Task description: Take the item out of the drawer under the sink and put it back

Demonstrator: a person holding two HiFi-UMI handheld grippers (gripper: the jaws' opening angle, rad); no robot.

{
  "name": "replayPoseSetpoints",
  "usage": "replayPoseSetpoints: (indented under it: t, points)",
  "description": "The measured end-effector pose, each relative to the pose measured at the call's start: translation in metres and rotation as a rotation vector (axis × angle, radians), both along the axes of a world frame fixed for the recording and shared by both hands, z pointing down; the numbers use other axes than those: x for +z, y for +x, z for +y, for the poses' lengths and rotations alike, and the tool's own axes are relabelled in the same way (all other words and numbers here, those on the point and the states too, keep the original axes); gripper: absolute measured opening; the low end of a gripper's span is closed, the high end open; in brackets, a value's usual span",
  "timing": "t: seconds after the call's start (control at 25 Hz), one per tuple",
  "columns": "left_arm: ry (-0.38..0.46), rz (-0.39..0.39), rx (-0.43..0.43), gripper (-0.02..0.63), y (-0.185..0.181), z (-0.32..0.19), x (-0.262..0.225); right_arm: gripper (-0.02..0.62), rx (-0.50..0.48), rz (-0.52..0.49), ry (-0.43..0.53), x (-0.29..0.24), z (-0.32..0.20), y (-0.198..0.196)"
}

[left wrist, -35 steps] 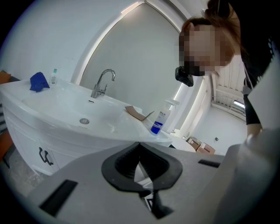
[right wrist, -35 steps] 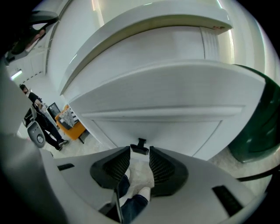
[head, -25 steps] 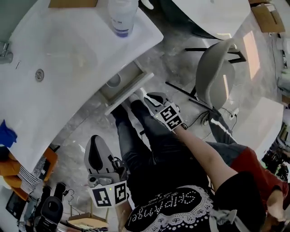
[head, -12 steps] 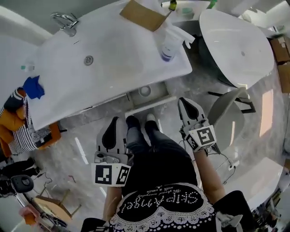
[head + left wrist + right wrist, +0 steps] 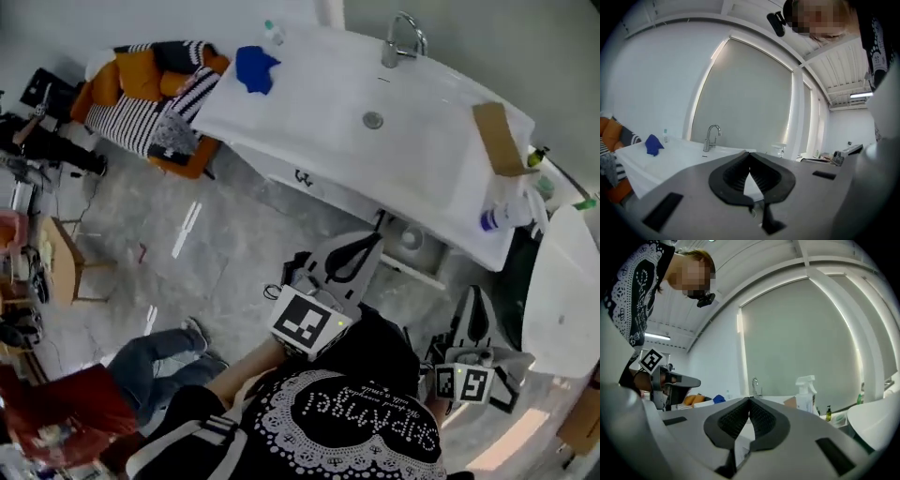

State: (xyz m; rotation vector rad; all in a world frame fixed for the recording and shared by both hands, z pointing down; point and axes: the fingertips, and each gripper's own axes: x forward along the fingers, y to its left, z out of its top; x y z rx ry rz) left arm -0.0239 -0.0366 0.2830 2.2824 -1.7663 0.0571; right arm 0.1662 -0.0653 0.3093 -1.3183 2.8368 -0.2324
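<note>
The white sink counter (image 5: 309, 103) with its tap (image 5: 401, 37) runs across the top of the head view. Under its right end the drawer (image 5: 424, 265) stands partly pulled out, and a round pale item (image 5: 410, 237) shows inside. My left gripper (image 5: 378, 238) hangs in front of the counter edge by the drawer, shut and empty. My right gripper (image 5: 473, 294) is further right, away from the drawer, also shut with nothing in it. In the left gripper view the pads (image 5: 750, 153) meet, level with the tap (image 5: 711, 136). The right gripper (image 5: 750, 400) looks level across the counter.
On the counter lie a blue cloth (image 5: 253, 66), a cardboard piece (image 5: 497, 139) and a spray bottle (image 5: 511, 211). A white tub (image 5: 562, 300) stands at the right. Orange and striped cushions (image 5: 150, 94) are at the left. Another person (image 5: 159, 366) sits on the floor.
Both grippers have risen from drawer height to counter height, the right one from beside the drawer front. The right jaws have shut, empty. The head view has swung round.
</note>
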Motion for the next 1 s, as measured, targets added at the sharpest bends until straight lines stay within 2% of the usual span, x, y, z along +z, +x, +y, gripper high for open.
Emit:
replayPoseSetpoints:
  t: [0.08, 0.24, 0.36, 0.56, 0.64, 0.76, 0.88, 1.0]
  points:
    - [0.007, 0.005, -0.016, 0.005, -0.006, 0.006, -0.001, 0.02, -0.023, 0.005, -0.005, 0.0, 0.011, -0.009]
    - [0.016, 0.021, -0.101, 0.005, -0.032, 0.02, -0.004, 0.02, -0.117, -0.053, 0.005, -0.013, 0.018, -0.048]
    - [0.021, 0.031, -0.133, 0.005, -0.047, 0.03, -0.01, 0.02, -0.162, -0.048, 0.028, -0.023, 0.024, -0.065]
    - [0.022, 0.056, -0.12, 0.005, -0.052, 0.038, -0.019, 0.02, -0.148, 0.061, 0.015, -0.019, 0.036, -0.066]
    - [0.044, 0.074, -0.137, 0.005, -0.058, 0.035, -0.022, 0.02, -0.149, 0.068, 0.042, -0.02, 0.033, -0.073]
    - [0.025, 0.083, -0.128, 0.005, -0.058, 0.031, -0.019, 0.02, -0.134, 0.071, 0.054, -0.021, 0.035, -0.074]
    - [0.01, 0.044, -0.093, 0.005, -0.056, 0.025, -0.013, 0.02, -0.107, 0.089, 0.053, -0.015, 0.031, -0.065]
    - [0.006, 0.046, -0.066, 0.005, -0.05, 0.021, -0.011, 0.02, -0.055, 0.086, 0.027, -0.013, 0.034, -0.054]
